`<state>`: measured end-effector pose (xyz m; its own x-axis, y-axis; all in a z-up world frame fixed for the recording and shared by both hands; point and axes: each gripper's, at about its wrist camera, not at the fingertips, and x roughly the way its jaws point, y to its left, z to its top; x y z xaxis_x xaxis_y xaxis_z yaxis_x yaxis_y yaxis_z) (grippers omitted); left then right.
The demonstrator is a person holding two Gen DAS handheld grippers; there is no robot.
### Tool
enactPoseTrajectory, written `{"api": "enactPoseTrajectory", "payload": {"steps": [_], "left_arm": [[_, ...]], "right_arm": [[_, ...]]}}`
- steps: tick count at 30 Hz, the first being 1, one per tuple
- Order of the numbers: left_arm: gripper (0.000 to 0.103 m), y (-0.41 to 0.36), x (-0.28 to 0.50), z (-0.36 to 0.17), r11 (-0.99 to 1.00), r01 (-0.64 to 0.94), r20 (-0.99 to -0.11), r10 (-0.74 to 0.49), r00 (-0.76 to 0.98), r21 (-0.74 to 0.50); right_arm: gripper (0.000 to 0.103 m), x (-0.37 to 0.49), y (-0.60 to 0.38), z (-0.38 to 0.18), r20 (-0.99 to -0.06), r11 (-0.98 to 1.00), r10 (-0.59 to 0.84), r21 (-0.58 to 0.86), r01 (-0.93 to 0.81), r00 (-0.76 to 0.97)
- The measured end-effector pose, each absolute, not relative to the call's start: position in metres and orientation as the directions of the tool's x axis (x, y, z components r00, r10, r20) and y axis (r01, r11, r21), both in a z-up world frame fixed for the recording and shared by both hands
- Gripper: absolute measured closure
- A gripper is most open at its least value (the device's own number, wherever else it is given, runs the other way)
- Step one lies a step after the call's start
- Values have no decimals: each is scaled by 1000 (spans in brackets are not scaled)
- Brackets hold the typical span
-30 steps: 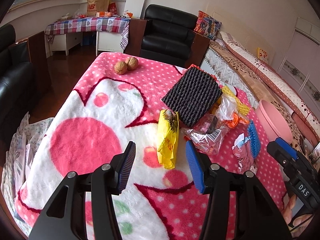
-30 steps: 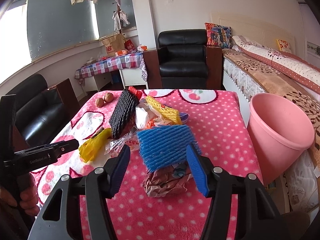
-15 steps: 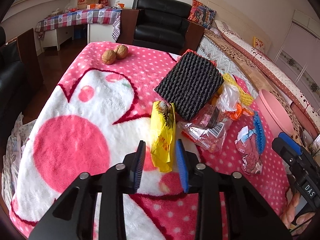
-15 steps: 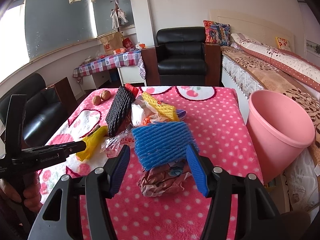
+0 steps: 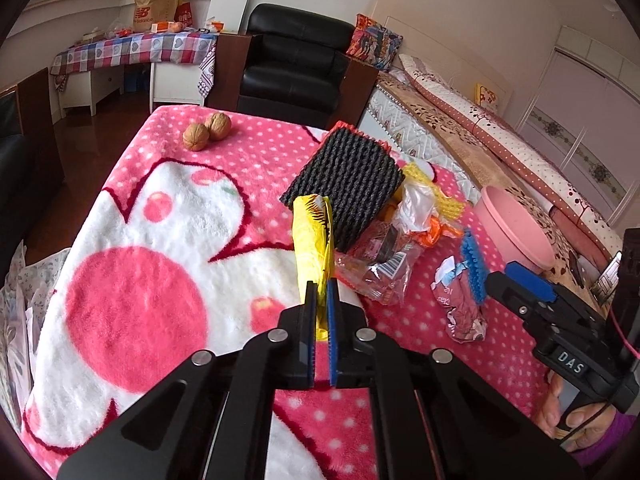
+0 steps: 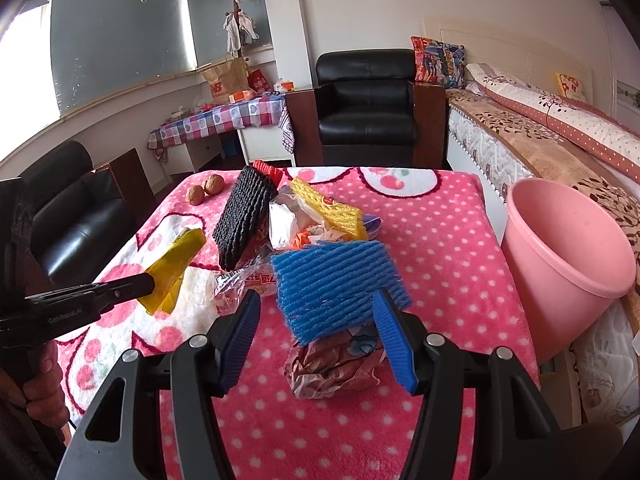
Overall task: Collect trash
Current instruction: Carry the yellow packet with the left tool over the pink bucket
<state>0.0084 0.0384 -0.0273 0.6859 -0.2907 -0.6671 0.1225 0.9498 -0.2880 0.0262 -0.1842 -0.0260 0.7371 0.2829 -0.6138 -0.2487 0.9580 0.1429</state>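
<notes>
Bedroom: my two grippers work over a table under a pink dotted blanket [image 5: 132, 240], with a black armchair [image 5: 292, 56] at top centre and a bed [image 5: 500, 136] along the right.
Left gripper [image 5: 320, 300]: my jaws are closing on the near end of the yellow wrapper [image 5: 310, 240]; the blue pads already pinch it.
Wrapper direction: its long axis runs up the left wrist frame, away from me, torn end farthest; in the right wrist view it slants up to the right from my jaw tips.
Wrapper look: crinkled glossy yellow plastic with dark print near the far end.
Wrapper place: centre of the left frame, its far end against the black foam net [image 5: 344, 180].
Right gripper [image 6: 316, 332]: jaws spread, not clamped; the blue foam net [image 6: 336, 284] lies between the pads, on a brown crumpled wrapper [image 6: 332, 364].
Pile: a clear bag [image 5: 380, 268] and a yellow foam net [image 6: 328, 208] lie mid-table.
Bin: a pink bucket [image 6: 568, 256] stands off the table's right edge.
Walnuts [image 5: 207, 132]: two at the far left of the blanket.
</notes>
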Motion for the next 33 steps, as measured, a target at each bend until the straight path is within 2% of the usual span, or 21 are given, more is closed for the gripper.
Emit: {"api": "enactPoseTrajectory", "payload": {"steps": [7,12,17,33], "left_arm": [[99,40,1,-18,943,143,-643,-311,700,-300],[99,38,0,-17,942,154,-641,-316,699,-297],[99,36,1,-15,942,151,-643,-317,697,-300],[99,2,6,19,918,269,-560,-392,729,-292]], "right_arm": [[52,38,-173,-32,-631,962,262,112,-249,730],[78,41,-179,-36,-646,964,255,115,-238,719],[98,38,-200,-33,-639,961,277,179,-211,718],[100,19,-264,27,-485,944,299,277,-180,822]]}}
